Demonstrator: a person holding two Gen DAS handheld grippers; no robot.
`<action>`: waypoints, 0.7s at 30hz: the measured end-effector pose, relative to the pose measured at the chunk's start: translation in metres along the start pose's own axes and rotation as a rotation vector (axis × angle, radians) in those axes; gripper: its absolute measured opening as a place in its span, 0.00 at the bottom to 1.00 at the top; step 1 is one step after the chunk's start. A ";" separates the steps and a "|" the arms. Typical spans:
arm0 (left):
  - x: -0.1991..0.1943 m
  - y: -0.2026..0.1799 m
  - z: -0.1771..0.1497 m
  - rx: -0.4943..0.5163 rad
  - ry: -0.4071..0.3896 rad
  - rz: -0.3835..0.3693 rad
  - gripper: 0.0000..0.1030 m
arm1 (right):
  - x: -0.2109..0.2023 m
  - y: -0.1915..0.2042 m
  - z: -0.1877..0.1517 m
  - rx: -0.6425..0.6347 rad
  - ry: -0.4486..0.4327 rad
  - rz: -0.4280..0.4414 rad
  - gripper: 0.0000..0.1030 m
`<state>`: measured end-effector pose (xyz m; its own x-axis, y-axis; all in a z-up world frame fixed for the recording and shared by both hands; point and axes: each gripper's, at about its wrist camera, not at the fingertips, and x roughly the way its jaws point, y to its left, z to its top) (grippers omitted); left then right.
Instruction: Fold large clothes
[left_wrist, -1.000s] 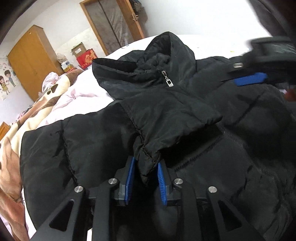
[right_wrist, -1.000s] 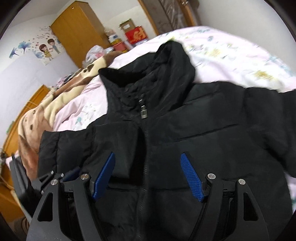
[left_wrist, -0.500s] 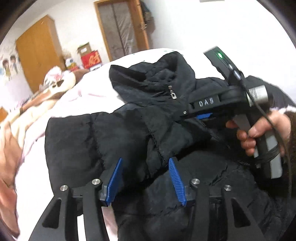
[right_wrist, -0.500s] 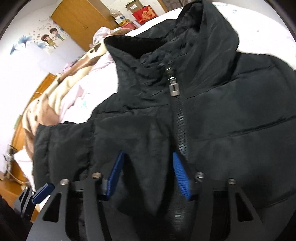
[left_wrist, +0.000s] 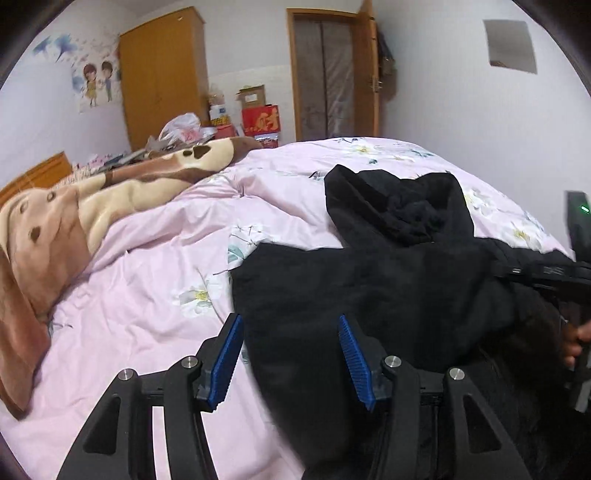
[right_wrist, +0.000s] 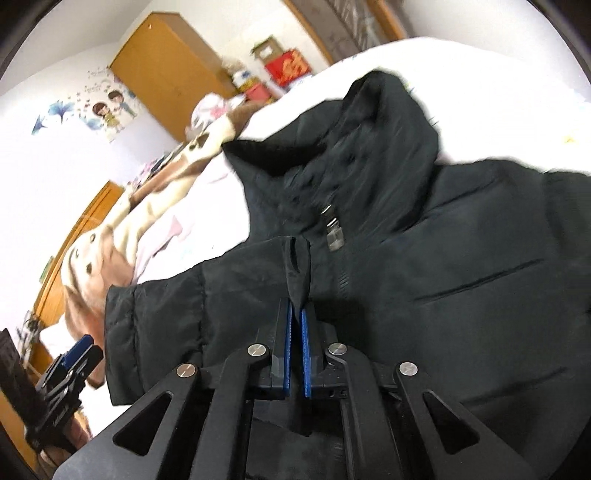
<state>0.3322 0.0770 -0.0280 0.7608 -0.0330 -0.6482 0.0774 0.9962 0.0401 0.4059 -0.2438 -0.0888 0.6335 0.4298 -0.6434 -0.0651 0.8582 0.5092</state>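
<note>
step: I've got the black jacket (right_wrist: 424, 236) laid on the pink bed (left_wrist: 155, 266), folding its left sleeve in
right gripper (right_wrist: 295, 328): just clamped on the cuff near the zipper
left gripper (left_wrist: 288, 354): spread, pinching nothing; a second ago it held that cuff
next: I'd say drag the cuff across

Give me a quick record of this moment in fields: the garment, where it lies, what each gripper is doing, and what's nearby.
garment: black puffer jacket, zipped, zipper pull below the collar
surface: pink floral duvet on a bed
left gripper: jaws apart, nothing pinched; jacket edge lies beyond the pads
right gripper: jaws have just closed, shut on a fold of jacket fabric
folded part: sleeve laid across the jacket front
nearby: brown and cream blanket, wooden wardrobe
</note>
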 end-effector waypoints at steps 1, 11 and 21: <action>0.005 -0.001 0.000 -0.008 0.014 -0.003 0.52 | -0.008 -0.006 0.001 0.007 -0.013 -0.013 0.04; 0.055 -0.053 -0.004 0.047 0.092 -0.034 0.52 | -0.042 -0.062 0.006 0.076 -0.063 -0.184 0.04; 0.114 -0.063 -0.006 0.031 0.215 0.045 0.52 | -0.024 -0.099 0.006 0.053 -0.031 -0.309 0.04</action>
<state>0.4102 0.0111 -0.1091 0.6095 0.0329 -0.7921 0.0684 0.9932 0.0938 0.4020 -0.3406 -0.1205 0.6401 0.1420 -0.7551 0.1738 0.9305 0.3223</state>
